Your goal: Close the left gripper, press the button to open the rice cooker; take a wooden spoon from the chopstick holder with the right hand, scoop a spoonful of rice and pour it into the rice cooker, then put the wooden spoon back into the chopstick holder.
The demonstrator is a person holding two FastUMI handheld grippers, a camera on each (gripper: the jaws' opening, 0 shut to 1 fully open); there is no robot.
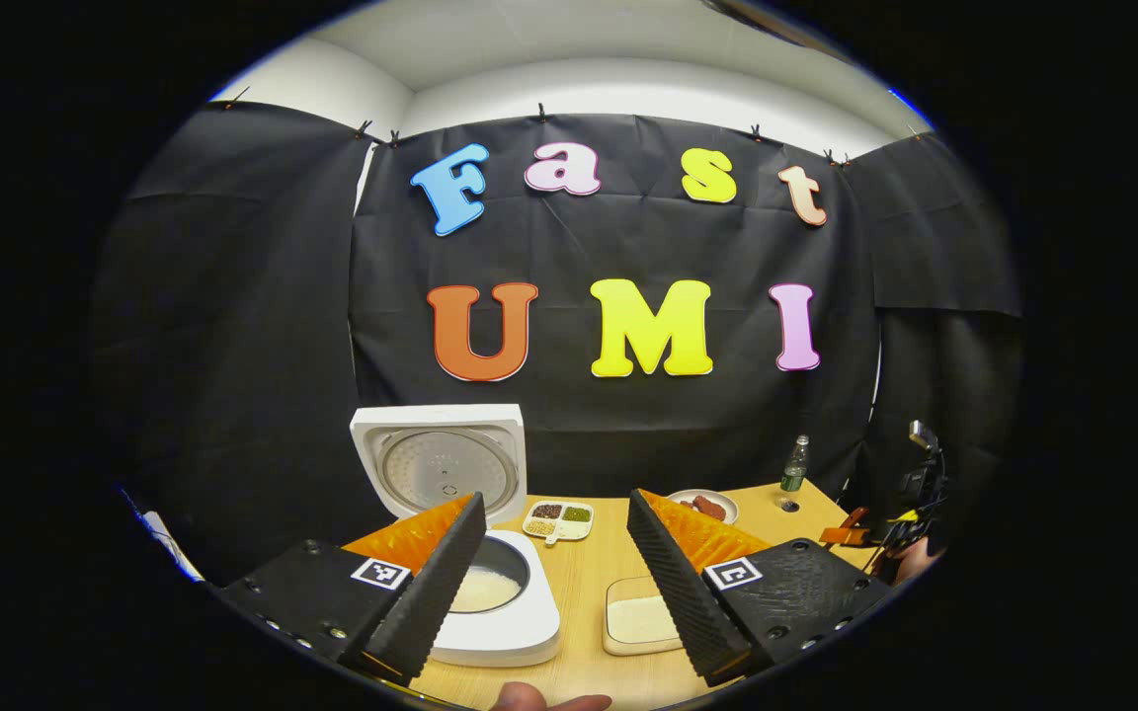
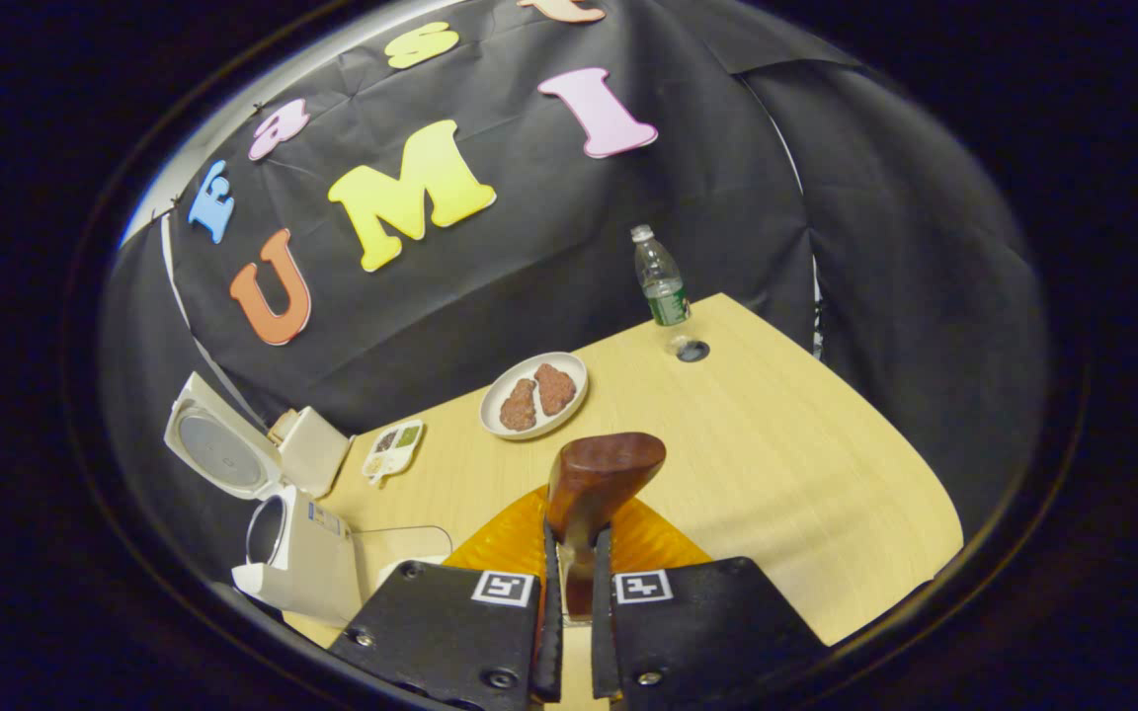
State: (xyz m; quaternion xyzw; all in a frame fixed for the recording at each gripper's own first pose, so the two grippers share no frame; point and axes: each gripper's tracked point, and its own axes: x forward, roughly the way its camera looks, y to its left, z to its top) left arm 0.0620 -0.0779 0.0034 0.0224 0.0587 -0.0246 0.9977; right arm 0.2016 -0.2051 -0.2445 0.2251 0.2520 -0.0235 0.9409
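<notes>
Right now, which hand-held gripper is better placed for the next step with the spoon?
Right. The right hand-held gripper is shut on the wooden spoon. The left hand-held gripper is open, before the open rice cooker.

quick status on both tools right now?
Left tool: open, holding nothing, above the open rice cooker.
Right tool: shut on the wooden spoon, raised over the table.

Left gripper view faces the wall, low; right gripper view looks down; both share the table [image 1: 589,583].
</notes>
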